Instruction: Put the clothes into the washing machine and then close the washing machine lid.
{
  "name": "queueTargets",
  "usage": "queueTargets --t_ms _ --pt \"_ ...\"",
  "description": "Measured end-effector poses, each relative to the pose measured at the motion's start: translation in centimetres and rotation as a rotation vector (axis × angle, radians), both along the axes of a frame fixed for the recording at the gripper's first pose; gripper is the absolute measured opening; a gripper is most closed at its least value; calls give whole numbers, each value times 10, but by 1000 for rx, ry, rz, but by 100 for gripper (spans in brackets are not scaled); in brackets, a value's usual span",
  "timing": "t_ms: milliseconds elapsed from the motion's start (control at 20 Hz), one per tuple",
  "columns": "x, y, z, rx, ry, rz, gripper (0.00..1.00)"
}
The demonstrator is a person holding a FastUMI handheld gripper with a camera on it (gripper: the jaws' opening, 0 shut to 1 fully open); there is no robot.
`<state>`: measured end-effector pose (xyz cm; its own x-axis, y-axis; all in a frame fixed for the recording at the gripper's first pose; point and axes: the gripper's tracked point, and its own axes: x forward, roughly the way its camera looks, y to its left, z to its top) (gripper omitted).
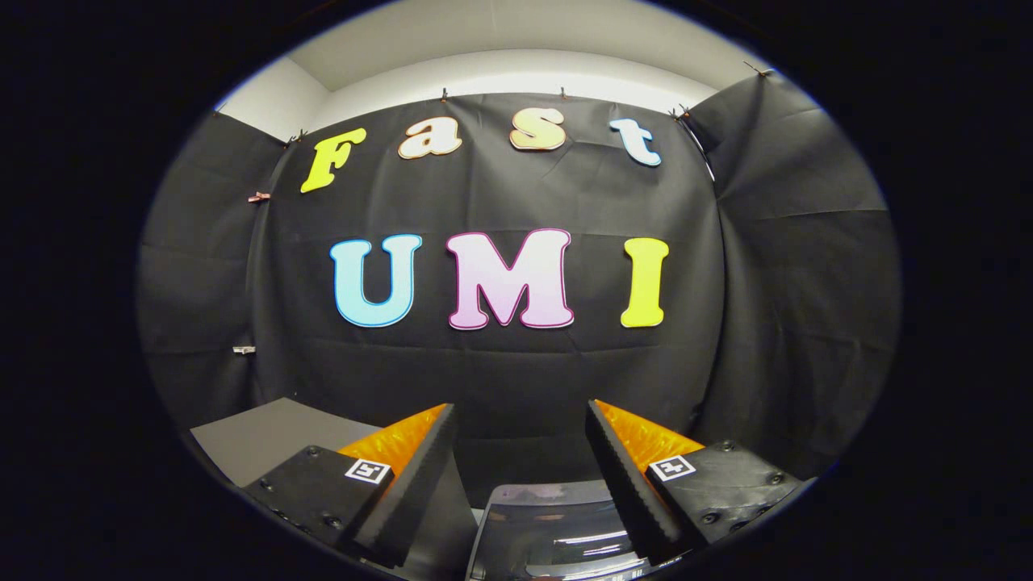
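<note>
My gripper (520,420) is open, its two fingers spread wide with nothing between them, and it points at the black cloth wall. Low down between the fingers shows a glossy translucent panel (557,528), which looks like the washing machine's lid; light streaks reflect off it. No clothes are in sight.
A grey flat surface (266,436) lies to the left of the left finger, at the foot of the cloth wall. The cloth wall wraps round on the left and right sides. A white ceiling band runs above it.
</note>
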<state>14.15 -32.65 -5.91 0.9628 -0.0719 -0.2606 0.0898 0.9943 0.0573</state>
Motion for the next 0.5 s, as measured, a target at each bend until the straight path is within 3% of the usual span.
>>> queueTargets --t_ms 500 --pt "0 -2 -1 -9 13 -2 100"
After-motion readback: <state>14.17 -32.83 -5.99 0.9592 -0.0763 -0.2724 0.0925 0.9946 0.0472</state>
